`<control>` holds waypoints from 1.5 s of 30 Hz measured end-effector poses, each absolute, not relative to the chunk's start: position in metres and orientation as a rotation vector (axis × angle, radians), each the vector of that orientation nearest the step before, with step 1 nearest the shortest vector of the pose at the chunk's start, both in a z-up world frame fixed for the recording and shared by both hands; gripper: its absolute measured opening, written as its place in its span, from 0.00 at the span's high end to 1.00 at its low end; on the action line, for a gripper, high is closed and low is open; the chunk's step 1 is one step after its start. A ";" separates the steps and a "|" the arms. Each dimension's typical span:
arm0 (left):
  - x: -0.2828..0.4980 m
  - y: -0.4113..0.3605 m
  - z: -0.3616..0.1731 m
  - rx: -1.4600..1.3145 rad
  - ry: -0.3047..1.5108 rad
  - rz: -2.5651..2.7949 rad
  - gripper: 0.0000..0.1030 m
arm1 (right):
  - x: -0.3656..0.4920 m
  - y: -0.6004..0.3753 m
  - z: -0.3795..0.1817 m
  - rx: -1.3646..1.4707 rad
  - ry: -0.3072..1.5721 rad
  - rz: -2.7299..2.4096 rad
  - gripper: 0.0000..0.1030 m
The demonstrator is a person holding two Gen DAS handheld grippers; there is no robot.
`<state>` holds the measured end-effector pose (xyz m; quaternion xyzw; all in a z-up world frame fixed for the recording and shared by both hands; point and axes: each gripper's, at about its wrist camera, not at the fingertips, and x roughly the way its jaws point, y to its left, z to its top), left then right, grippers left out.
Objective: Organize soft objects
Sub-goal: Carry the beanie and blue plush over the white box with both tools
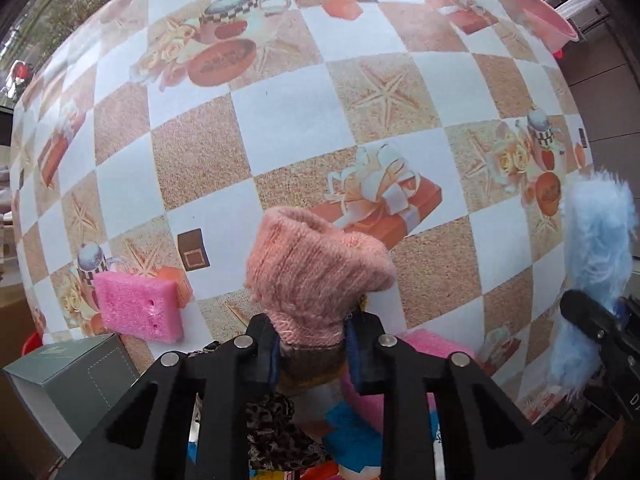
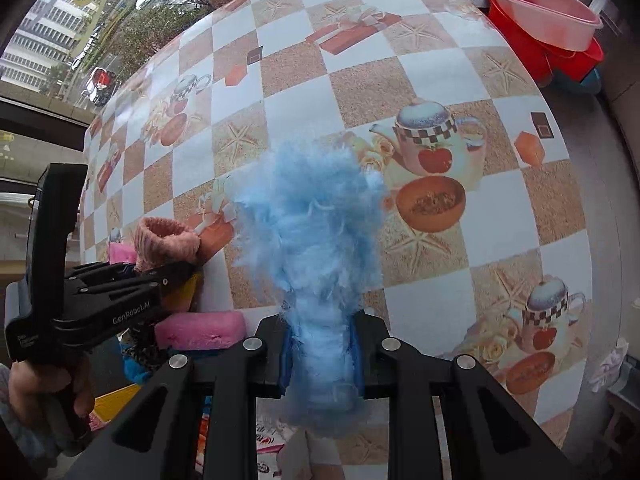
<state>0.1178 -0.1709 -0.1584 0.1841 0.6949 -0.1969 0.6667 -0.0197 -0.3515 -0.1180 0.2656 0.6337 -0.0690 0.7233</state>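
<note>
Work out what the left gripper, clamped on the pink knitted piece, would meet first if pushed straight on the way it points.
Probably the checkered printed tablecloth: the left gripper points down at it, with only the held pink knitted piece ahead. Depth is unclear.

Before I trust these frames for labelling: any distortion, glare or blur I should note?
Left wrist view: strong fisheye bulges the checked tablecloth; pink knitted sock sharp in the left gripper. Right wrist view: same bulge, daylight even, no glare; fluffy blue item in the right gripper has soft, wispy edges.
</note>
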 end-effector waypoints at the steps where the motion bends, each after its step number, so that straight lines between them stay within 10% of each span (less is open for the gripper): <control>1: 0.116 -0.169 -0.149 0.400 1.544 -0.449 0.74 | -0.026 -0.351 -0.114 0.598 1.391 -0.157 0.76; 20: -0.002 -0.120 -0.013 0.328 1.312 -0.664 0.74 | -0.092 -0.267 -0.059 0.605 1.361 -0.150 0.77; 45: -0.055 0.083 0.013 0.162 1.262 -0.384 0.73 | -0.090 -0.087 0.003 0.330 1.372 0.084 0.76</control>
